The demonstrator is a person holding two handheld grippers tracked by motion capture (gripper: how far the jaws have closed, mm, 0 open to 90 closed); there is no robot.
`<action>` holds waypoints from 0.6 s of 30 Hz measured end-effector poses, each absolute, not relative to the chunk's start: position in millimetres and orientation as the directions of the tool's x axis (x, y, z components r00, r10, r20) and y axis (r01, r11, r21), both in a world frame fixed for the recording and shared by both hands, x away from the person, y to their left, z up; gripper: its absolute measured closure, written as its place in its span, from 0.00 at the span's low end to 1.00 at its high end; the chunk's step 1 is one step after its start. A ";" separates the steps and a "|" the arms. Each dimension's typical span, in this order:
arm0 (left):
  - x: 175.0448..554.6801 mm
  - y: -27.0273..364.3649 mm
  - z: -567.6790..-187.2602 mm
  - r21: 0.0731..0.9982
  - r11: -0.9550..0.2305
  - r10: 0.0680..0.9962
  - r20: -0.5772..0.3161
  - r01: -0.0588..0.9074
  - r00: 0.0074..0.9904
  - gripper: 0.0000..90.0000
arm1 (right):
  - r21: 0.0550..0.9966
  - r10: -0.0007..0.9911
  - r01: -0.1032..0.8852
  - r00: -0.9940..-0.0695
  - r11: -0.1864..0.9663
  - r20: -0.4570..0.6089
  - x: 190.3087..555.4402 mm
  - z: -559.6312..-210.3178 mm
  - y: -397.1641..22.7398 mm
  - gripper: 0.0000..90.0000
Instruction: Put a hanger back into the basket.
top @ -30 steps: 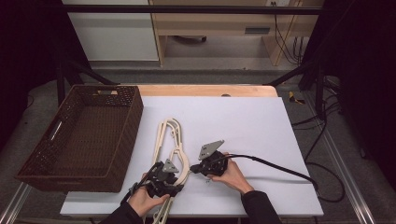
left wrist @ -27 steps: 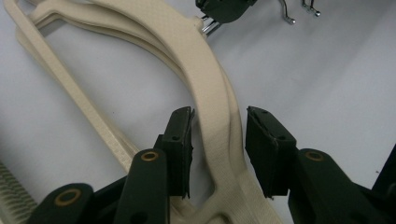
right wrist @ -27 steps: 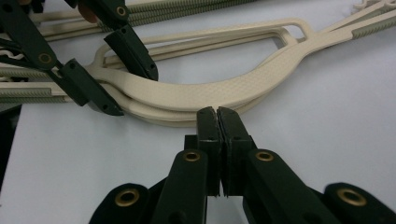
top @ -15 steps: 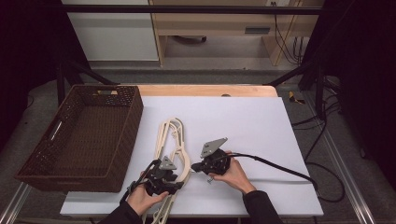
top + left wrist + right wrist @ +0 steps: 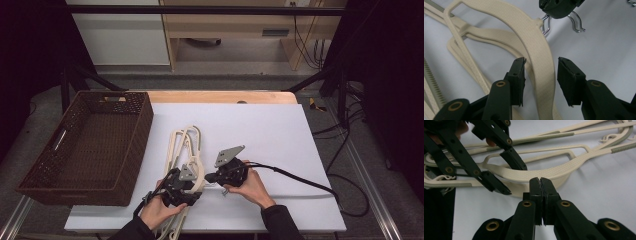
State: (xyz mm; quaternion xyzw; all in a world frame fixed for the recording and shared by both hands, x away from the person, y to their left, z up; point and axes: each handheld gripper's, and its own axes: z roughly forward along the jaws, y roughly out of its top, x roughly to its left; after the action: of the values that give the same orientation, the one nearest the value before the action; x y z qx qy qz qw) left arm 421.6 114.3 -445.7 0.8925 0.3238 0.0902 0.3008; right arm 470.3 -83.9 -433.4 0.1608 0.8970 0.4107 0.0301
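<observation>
A brown woven basket (image 5: pixel 85 150), rectangular with cut-out handles, sits on the white table (image 5: pixel 280 135). Just right of the basket lies a pile of cream plastic hangers (image 5: pixel 184 150), flat curved bars with ribbed grip strips and thin metal hooks; how many are stacked I cannot tell for sure, but at least three. The top hanger (image 5: pixel 541 55) has a fine dotted texture and a broad arched shoulder. The left gripper (image 5: pixel 181 192), at the pile's near end, has that shoulder between its black jaws, which have just been opening and stand off the plastic on both sides. Right of the pile, the right gripper (image 5: pixel 216 178) is pinched tight on the top hanger's wire hook (image 5: pixel 546 23).
</observation>
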 end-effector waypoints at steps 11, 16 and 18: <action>416.3 110.1 -444.2 0.583 -0.622 0.640 -0.006 0.523 0.768 0.81 | 0.766 0.326 0.268 -0.942 0.585 0.081 465.7 -422.0 -87.7 0.99; 411.8 109.5 -439.7 0.596 -0.621 0.648 0.024 0.510 0.761 0.83 | 0.782 0.314 0.254 -0.946 0.569 0.079 464.3 -418.7 -89.5 0.97; 411.1 110.0 -438.6 0.597 -0.622 0.651 0.035 0.506 0.758 0.83 | 0.797 0.310 0.253 -0.947 0.549 0.087 463.2 -414.4 -91.8 0.93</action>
State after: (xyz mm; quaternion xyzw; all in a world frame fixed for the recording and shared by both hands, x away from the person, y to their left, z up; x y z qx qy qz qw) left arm 411.1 110.0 -438.6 0.8920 0.3243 0.1248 0.2892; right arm 463.2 -91.8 -414.4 0.1599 0.8796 0.4470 0.0320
